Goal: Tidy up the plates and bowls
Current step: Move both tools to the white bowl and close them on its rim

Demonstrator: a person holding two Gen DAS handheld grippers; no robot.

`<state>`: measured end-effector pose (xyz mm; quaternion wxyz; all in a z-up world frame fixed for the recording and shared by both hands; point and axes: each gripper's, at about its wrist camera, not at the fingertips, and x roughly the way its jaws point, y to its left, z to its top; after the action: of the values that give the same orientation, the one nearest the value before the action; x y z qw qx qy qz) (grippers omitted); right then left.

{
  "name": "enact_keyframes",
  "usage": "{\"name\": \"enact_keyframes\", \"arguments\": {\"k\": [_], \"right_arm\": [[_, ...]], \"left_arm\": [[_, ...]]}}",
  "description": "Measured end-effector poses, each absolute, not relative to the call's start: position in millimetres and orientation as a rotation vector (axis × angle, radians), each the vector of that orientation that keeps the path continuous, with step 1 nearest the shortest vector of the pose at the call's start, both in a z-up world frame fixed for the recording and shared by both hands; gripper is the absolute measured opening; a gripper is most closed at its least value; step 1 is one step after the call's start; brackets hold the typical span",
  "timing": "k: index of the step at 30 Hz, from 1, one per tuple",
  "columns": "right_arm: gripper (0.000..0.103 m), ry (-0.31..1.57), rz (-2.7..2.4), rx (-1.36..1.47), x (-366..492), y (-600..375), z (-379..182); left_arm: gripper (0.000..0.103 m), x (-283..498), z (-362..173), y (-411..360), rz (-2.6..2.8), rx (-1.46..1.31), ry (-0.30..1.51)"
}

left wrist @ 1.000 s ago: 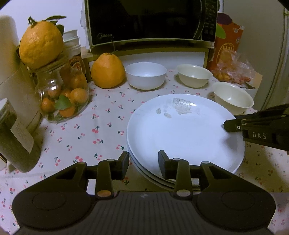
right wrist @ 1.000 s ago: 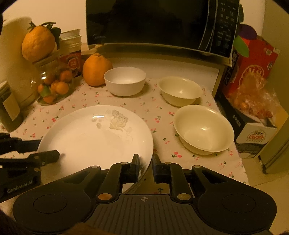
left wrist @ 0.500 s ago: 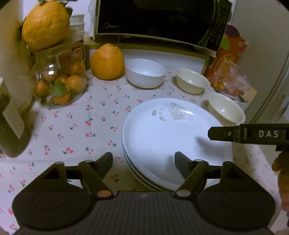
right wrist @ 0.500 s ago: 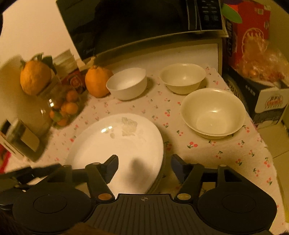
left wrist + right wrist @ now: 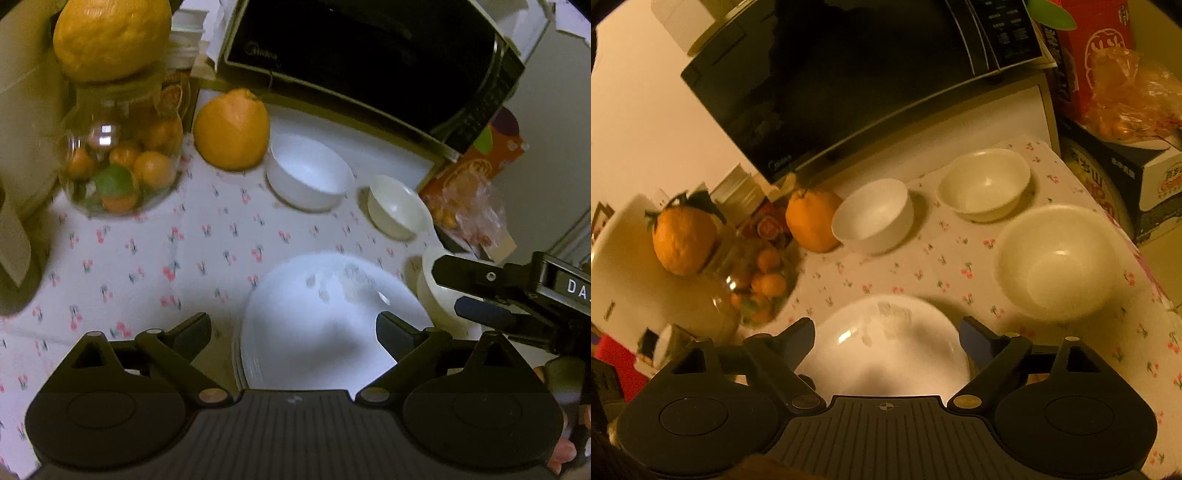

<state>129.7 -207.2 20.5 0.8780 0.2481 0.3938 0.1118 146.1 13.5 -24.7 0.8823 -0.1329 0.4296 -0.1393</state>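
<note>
Both tongs released and opening wider, nothing between the jaws: left tongs [image 5: 293,328] and right tongs [image 5: 886,338] above the near rim of the plates [image 5: 325,325], pads off the rim. Plates stacked, glossy white, thin-edged, faint pattern on top. Next probably the bowls: cream bowl [image 5: 1056,262] ahead and right of the right tongs, small cream bowl [image 5: 984,182] and white bowl [image 5: 871,216] further ahead. Best to pinch one wall of the smooth, round, slippery rim squarely, lift straight, nest gently. Soft printed cloth [image 5: 155,251] underneath, easy to drag.
</note>
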Motion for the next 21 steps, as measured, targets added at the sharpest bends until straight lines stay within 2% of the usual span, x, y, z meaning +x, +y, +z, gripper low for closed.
{"name": "enact_keyframes", "arguments": {"k": [12,21], "right_arm": [[0.087,0.846,0.259,0.795,202.3,-224.9,8.7],[0.087,0.874,0.232,0.906,245.5,-227.5,-15.4]], "left_arm": [[0.097,210.4,-17.3,8.1,-0.244,-0.398,0.871],[0.083,248.3,-25.0,-2.3,-0.254,-0.410,0.841]]}}
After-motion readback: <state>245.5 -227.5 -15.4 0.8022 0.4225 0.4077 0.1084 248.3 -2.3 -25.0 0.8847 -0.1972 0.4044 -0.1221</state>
